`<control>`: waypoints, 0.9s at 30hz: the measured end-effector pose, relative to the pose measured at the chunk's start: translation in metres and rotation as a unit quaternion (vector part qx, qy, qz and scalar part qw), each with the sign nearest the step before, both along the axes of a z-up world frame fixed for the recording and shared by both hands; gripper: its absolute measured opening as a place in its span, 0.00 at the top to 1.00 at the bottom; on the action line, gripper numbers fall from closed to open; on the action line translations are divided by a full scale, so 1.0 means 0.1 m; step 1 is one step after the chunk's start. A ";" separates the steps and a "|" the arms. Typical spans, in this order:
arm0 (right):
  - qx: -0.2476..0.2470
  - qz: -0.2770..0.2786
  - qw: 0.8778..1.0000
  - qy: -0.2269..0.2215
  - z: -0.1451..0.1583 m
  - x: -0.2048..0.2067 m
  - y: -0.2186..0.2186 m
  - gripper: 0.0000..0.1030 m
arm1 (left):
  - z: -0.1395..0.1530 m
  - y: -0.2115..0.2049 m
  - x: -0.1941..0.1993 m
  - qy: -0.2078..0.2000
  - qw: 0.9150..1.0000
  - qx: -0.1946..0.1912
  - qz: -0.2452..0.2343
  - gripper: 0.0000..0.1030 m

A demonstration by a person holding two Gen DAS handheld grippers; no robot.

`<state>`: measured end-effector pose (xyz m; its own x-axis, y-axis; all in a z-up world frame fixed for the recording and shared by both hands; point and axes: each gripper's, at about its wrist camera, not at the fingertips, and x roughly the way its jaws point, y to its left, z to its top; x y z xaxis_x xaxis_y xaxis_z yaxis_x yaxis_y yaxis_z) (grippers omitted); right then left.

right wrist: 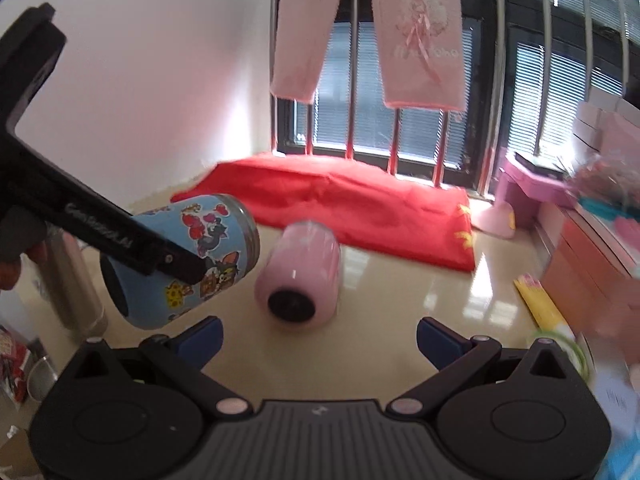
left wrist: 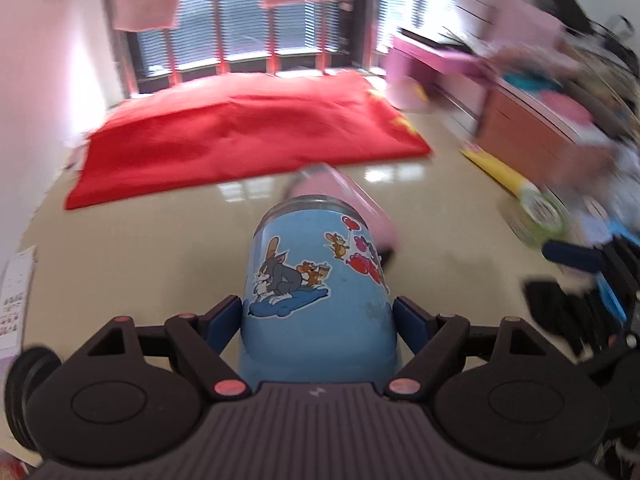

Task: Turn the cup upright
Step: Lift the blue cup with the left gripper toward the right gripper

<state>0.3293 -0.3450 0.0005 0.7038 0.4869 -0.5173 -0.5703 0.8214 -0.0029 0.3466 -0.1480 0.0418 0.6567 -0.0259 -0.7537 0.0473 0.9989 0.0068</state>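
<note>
Squeezing tight, my left gripper (left wrist: 318,320) is holding the blue cartoon cup (left wrist: 316,288) up in the air, tipped on its side. My right gripper (right wrist: 319,336) is hanging wide apart, holding nothing. A pink cup (right wrist: 302,272) is lying on its side on the shiny floor (right wrist: 400,300), near the red cloth (right wrist: 340,200).
</note>
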 end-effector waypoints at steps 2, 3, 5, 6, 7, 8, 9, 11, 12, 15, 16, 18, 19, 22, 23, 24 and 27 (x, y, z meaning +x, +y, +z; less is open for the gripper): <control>-0.008 -0.013 1.000 0.007 -0.03 -0.16 -0.03 0.00 | -0.08 -0.02 -0.12 0.005 1.000 -0.001 -0.023 0.19; -0.012 -0.019 1.000 0.010 -0.05 -0.23 -0.04 0.00 | -0.11 -0.05 -0.18 0.006 0.999 0.001 -0.034 0.19; -0.022 -0.028 0.999 0.018 -0.09 -0.37 -0.06 0.00 | -0.19 -0.07 -0.28 0.010 0.998 0.003 -0.056 0.19; -0.028 -0.032 0.999 0.022 -0.12 -0.44 -0.07 0.00 | -0.24 -0.09 -0.33 0.014 0.997 0.001 -0.070 0.19; -0.032 -0.036 0.998 0.025 -0.14 -0.49 -0.08 0.00 | -0.28 -0.09 -0.37 0.016 0.997 0.000 -0.081 0.19; -0.036 -0.043 0.998 0.030 -0.17 -0.54 -0.09 0.00 | -0.32 -0.12 -0.40 0.017 0.995 0.002 -0.093 0.19; -0.039 -0.050 0.997 0.034 -0.19 -0.58 -0.10 0.00 | -0.36 -0.14 -0.43 0.015 0.994 0.003 -0.106 0.19; -0.045 -0.064 0.996 0.041 -0.22 -0.64 -0.13 0.00 | -0.43 -0.20 -0.48 0.008 0.991 0.012 -0.130 0.19; -0.046 -0.070 0.996 0.043 -0.23 -0.66 -0.14 0.00 | -0.45 -0.22 -0.50 0.004 0.990 0.017 -0.143 0.19; -0.051 -0.085 0.994 0.051 -0.26 -0.71 -0.18 0.00 | -0.56 -0.25 -0.48 0.011 0.987 0.019 -0.161 0.19; -0.052 -0.089 0.993 0.053 -0.27 -0.72 -0.19 0.00 | -0.59 -0.24 -0.47 0.013 0.987 0.017 -0.162 0.19; -0.051 -0.093 0.993 0.057 -0.29 -0.70 -0.19 0.00 | -0.64 -0.24 -0.46 0.006 0.986 0.019 -0.165 0.19; -0.052 -0.094 0.993 0.057 -0.29 -0.71 -0.20 0.00 | -0.64 -0.24 -0.44 0.004 0.986 0.020 -0.165 0.18; -0.058 -0.092 0.992 0.061 -0.31 -0.69 -0.20 0.00 | -0.64 -0.25 -0.46 0.002 0.986 0.020 -0.164 0.18; -0.060 -0.092 0.992 0.061 -0.31 -0.68 -0.19 0.00 | -0.65 -0.25 -0.46 0.002 0.986 0.019 -0.165 0.18; -0.060 -0.092 0.992 0.061 -0.31 -0.67 -0.18 0.00 | -0.65 -0.24 -0.46 0.003 0.986 0.017 -0.164 0.18; -0.058 -0.096 0.992 0.063 -0.31 -0.67 -0.17 0.00 | -0.61 -0.22 -0.48 0.000 0.986 0.019 -0.164 0.16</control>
